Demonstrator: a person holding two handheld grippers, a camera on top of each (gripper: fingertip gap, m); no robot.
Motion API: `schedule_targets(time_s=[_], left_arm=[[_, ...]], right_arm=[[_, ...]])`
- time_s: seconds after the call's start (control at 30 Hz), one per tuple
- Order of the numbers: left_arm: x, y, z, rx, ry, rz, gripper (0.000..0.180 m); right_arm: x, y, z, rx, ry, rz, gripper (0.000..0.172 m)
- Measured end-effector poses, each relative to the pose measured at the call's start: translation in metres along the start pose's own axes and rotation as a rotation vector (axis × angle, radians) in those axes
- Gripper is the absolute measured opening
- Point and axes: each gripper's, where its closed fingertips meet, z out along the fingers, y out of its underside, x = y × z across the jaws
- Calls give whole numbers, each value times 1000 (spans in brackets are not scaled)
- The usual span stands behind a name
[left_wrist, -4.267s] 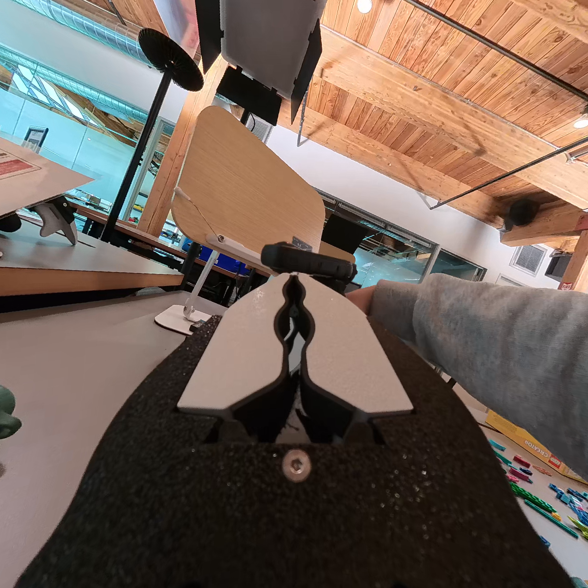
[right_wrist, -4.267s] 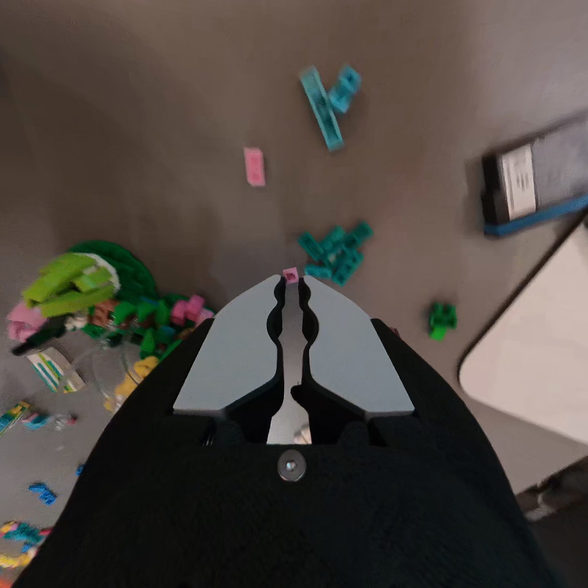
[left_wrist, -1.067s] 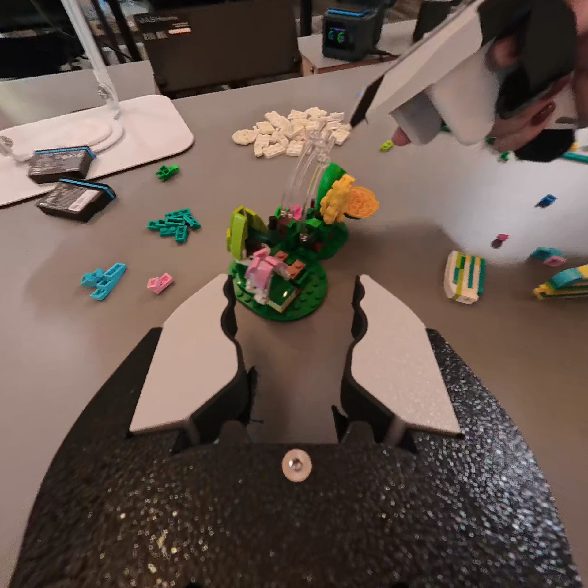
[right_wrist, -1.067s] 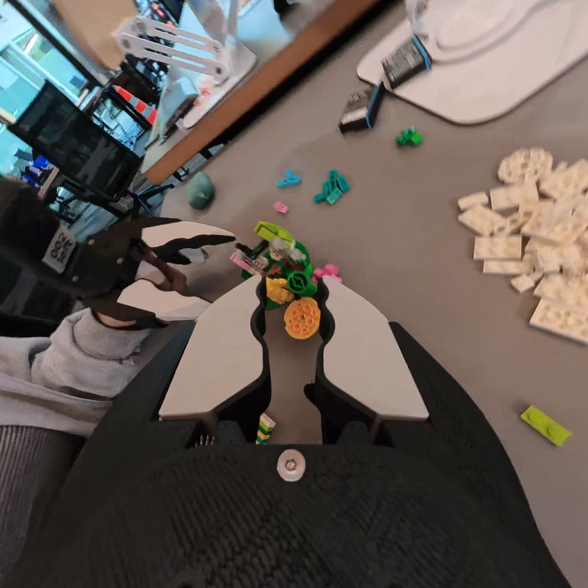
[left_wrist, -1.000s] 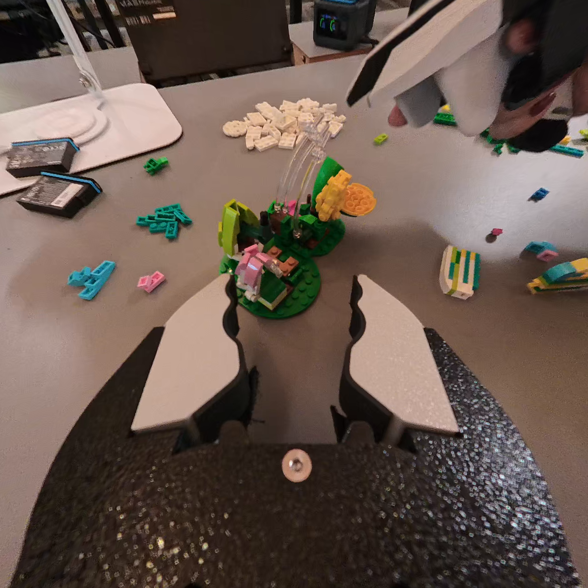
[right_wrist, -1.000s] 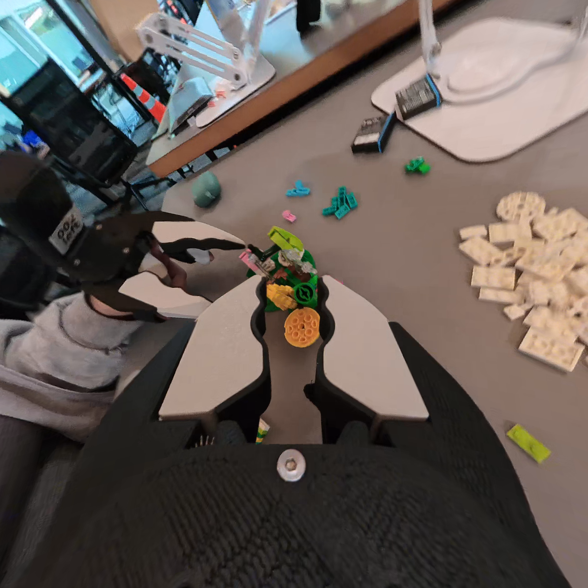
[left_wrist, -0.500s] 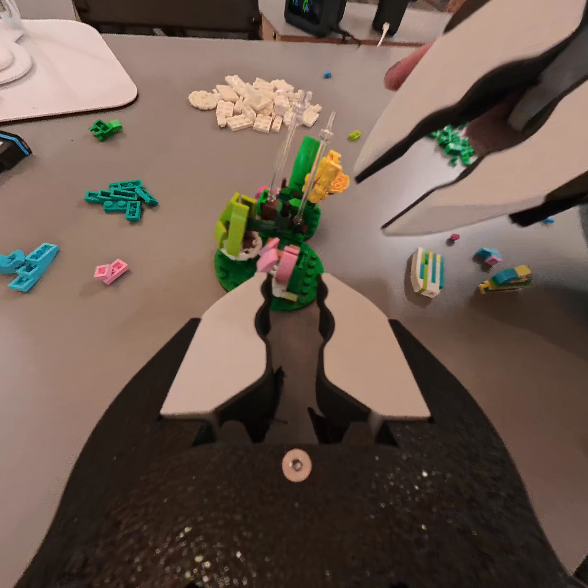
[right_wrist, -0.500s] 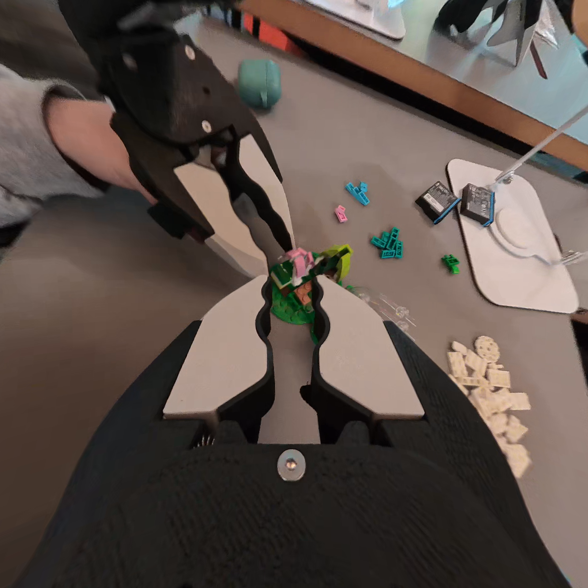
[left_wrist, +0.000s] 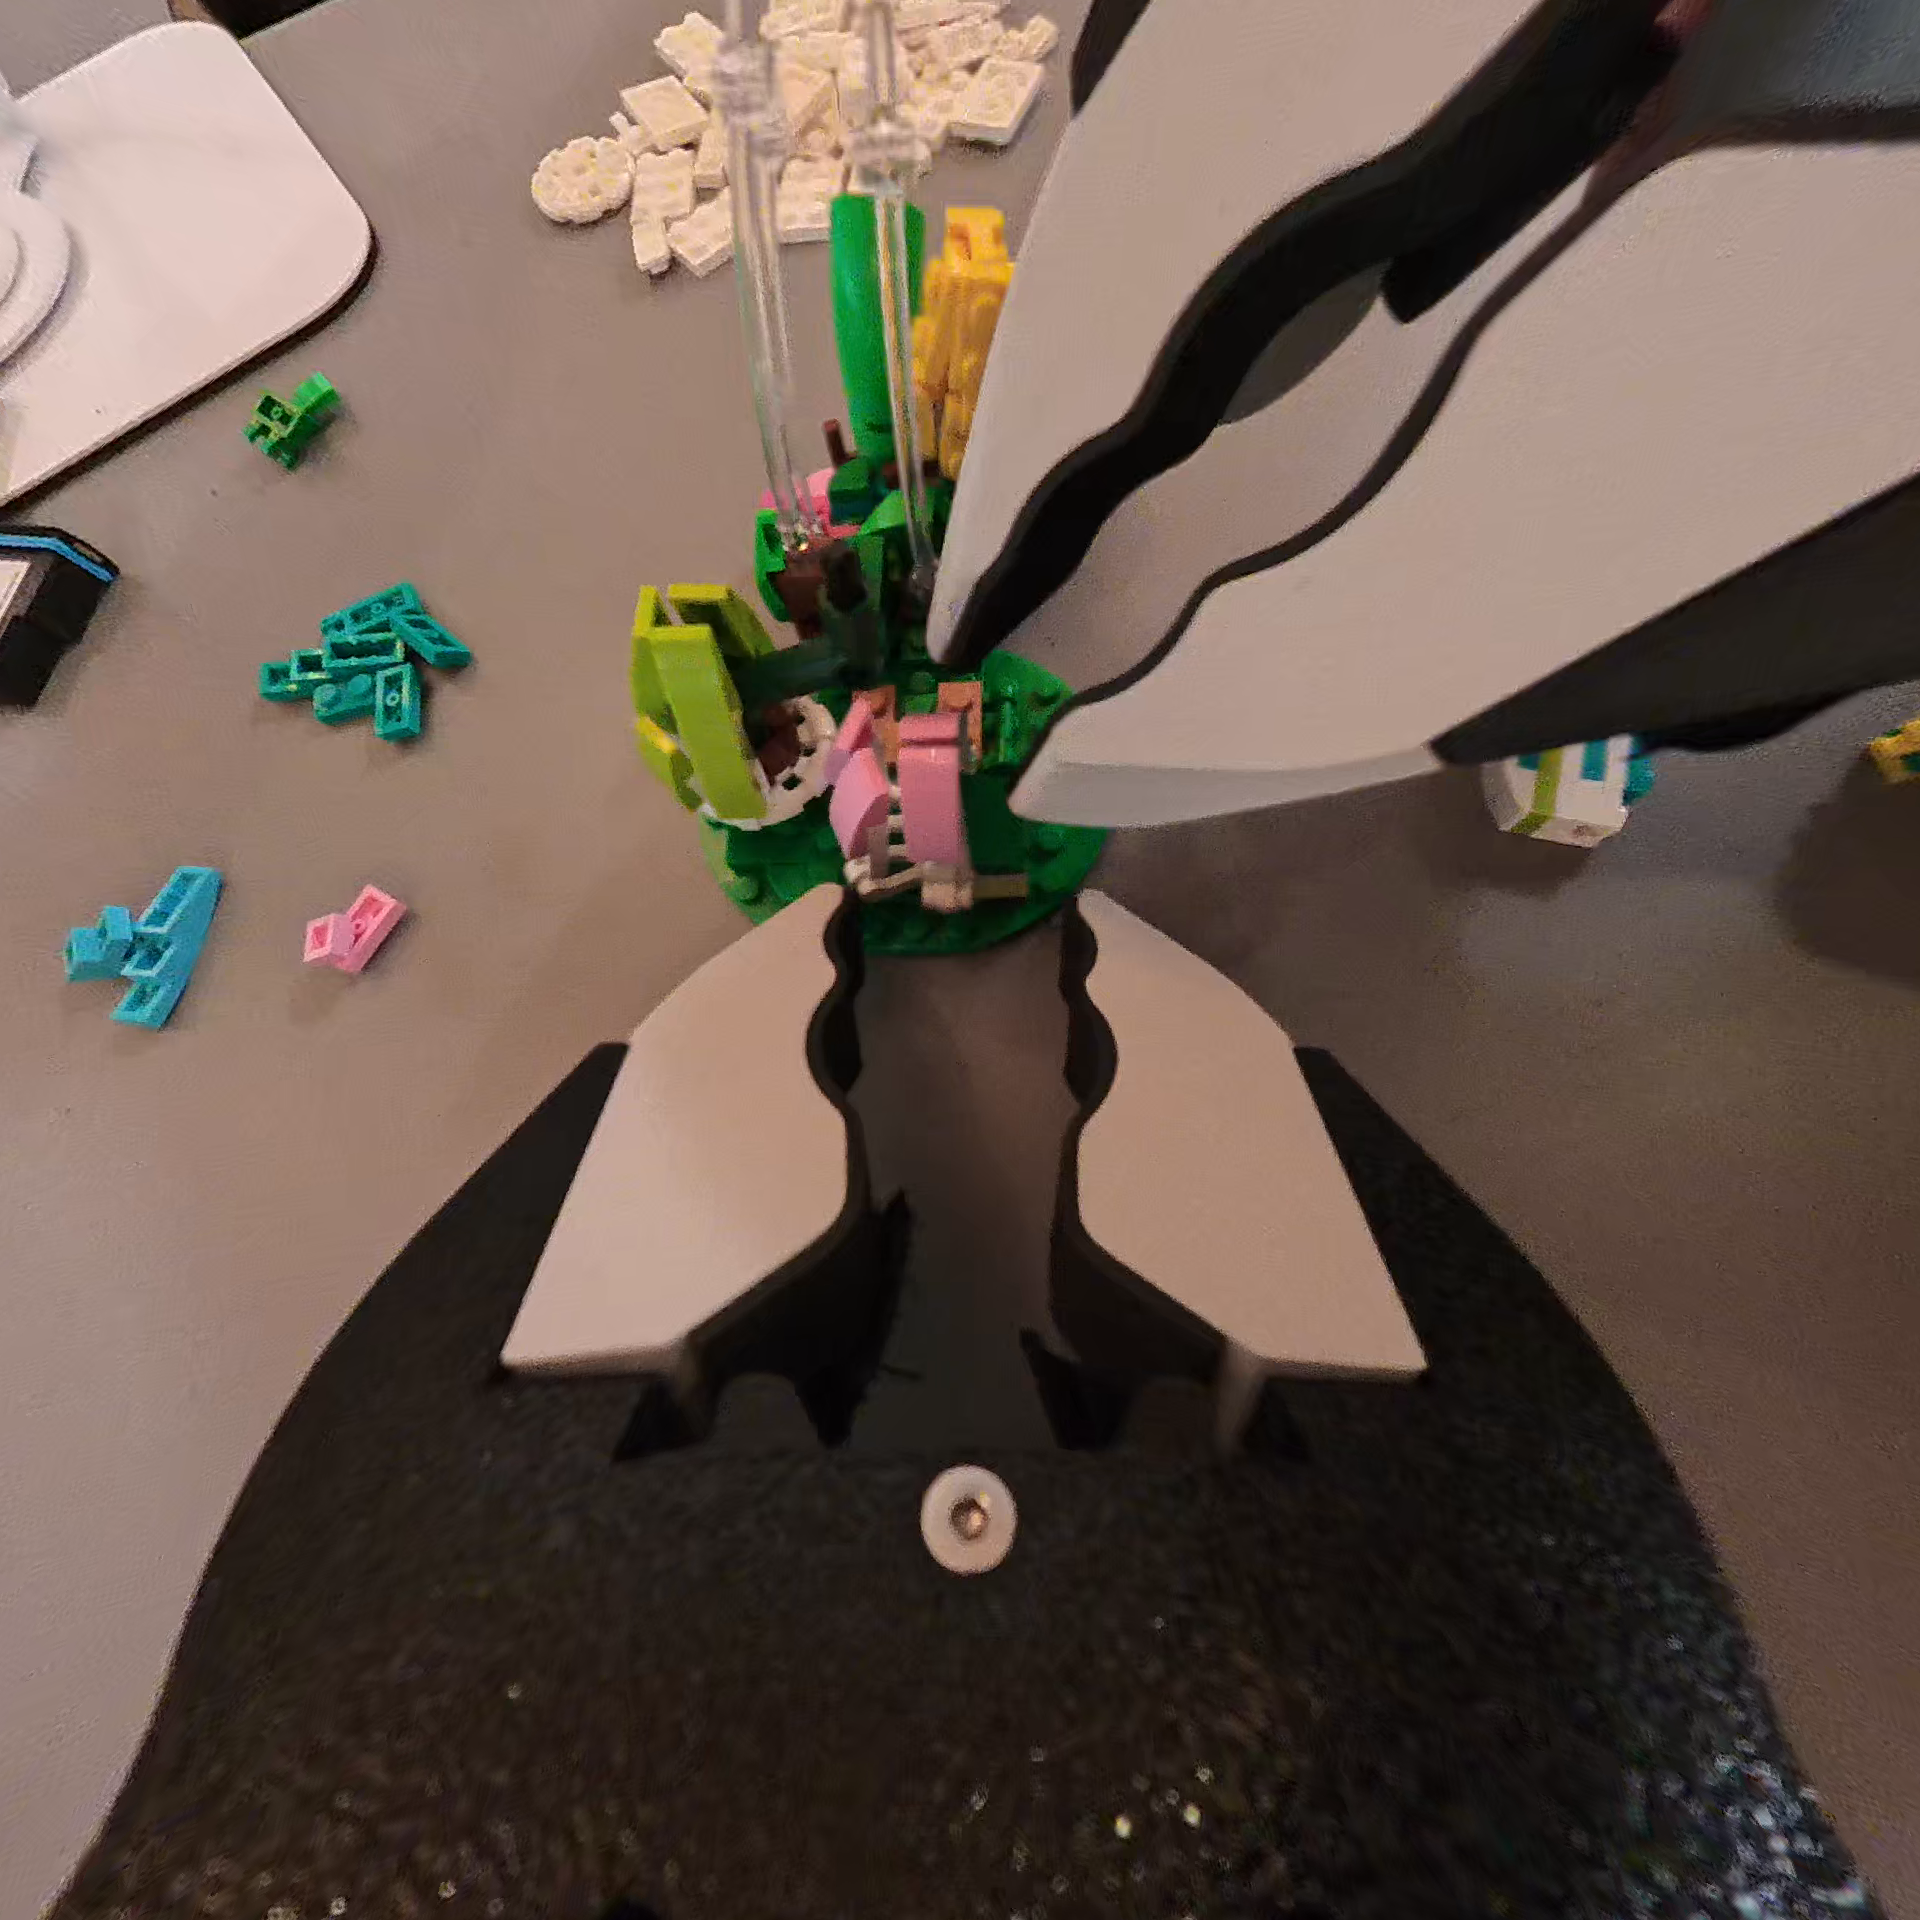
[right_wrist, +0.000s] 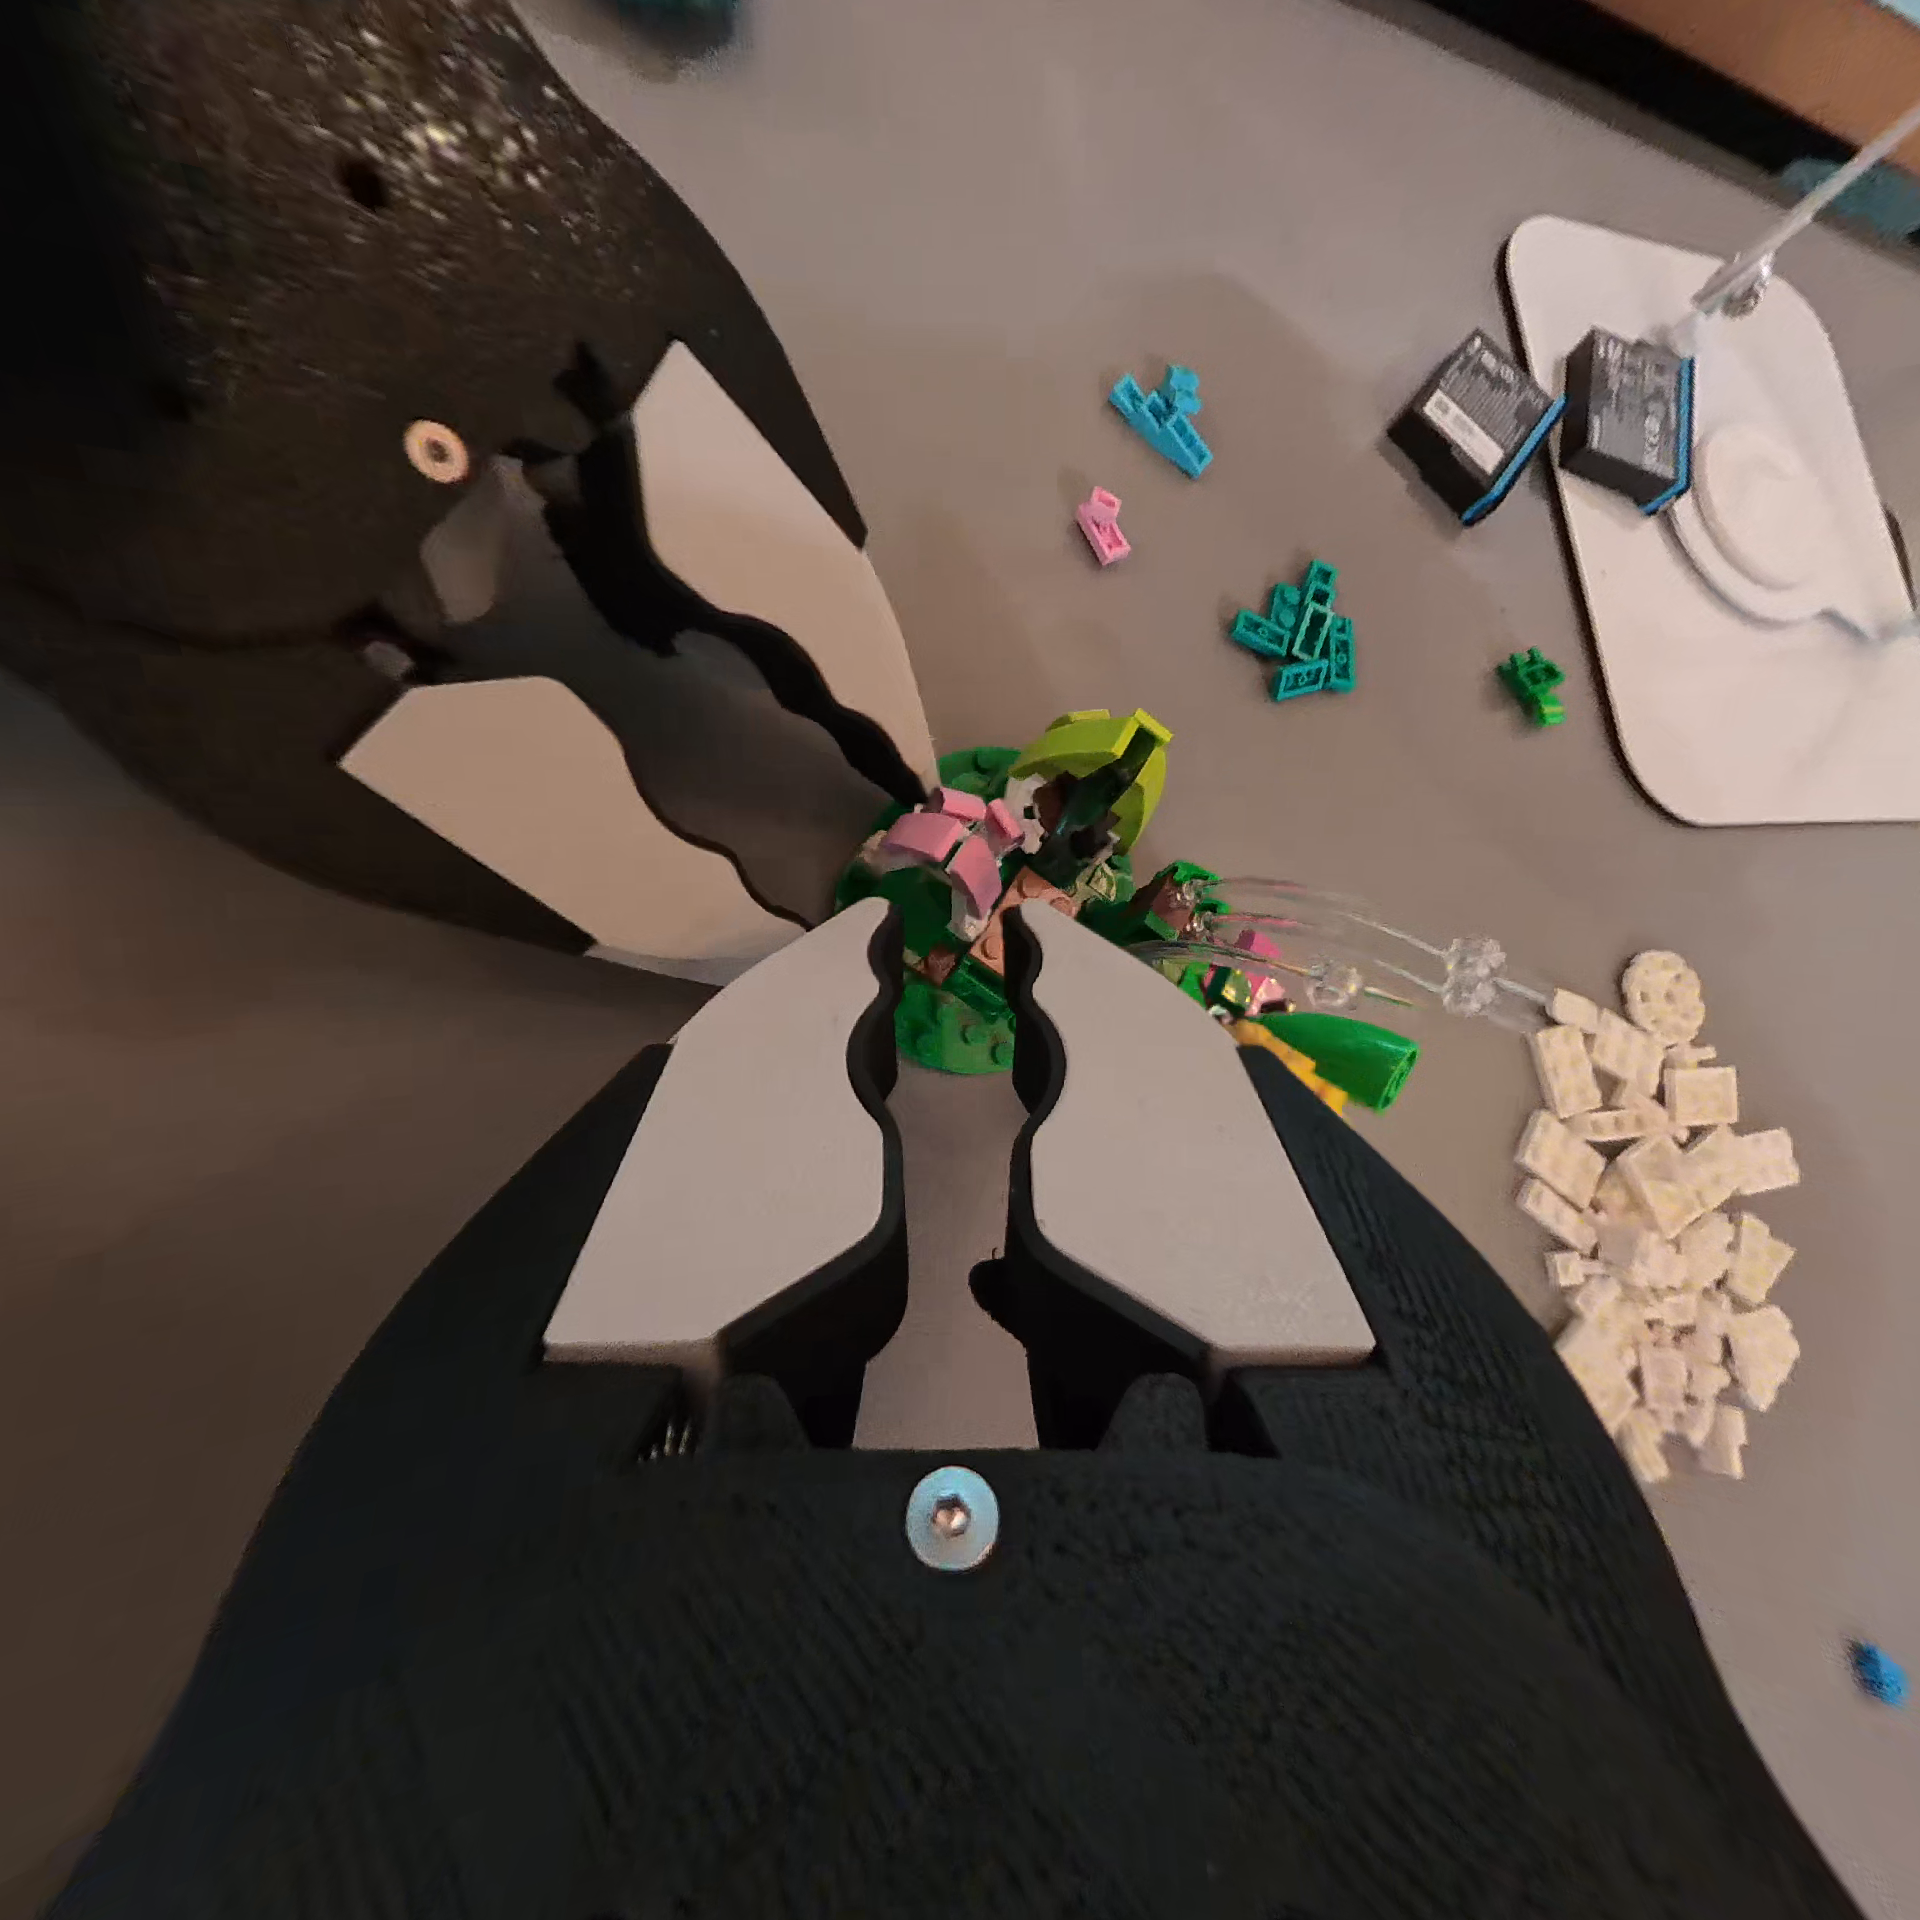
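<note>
In the left wrist view, our left gripper (left_wrist: 961, 914) is spread, its fingertips at the near rim of a small brick model (left_wrist: 904, 769) that stands on the grey tabletop (left_wrist: 520, 1039); we cannot tell whether they touch the rim. The model has a round green base, pink curved pieces in front, a lime leaf to the left, and clear rods, a green stalk and yellow parts behind. Our right gripper (left_wrist: 982, 717) reaches in from the right, parted, over the base. With both crowding it, we judge a nudge could tip the model or snap off the pink pieces.

In the right wrist view, our right gripper's fingers (right_wrist: 1081, 977) straddle green and brown bricks; pad contact is unclear. Loose white bricks (right_wrist: 1652, 1216) lie to the right, and the thin clear rods (right_wrist: 1382, 951) lean that way, so a sideways knock could break them off.
</note>
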Motion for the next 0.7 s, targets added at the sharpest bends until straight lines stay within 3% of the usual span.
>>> schedule_targets(time_s=[0.03, 0.4, 0.7], left_arm=[[-1, 0, 0, -1, -2, -3, 33], [0, 0, 0, -3, 10, -11, 30], [-6, -2, -2, 16, -40, -17, 48]], right_arm=[[3, 3, 1, -7, 23, 12, 16], [8, 3, 13, 97, 28, 104, 8], [3, -1, 15, 163, 36, 57, 4]])
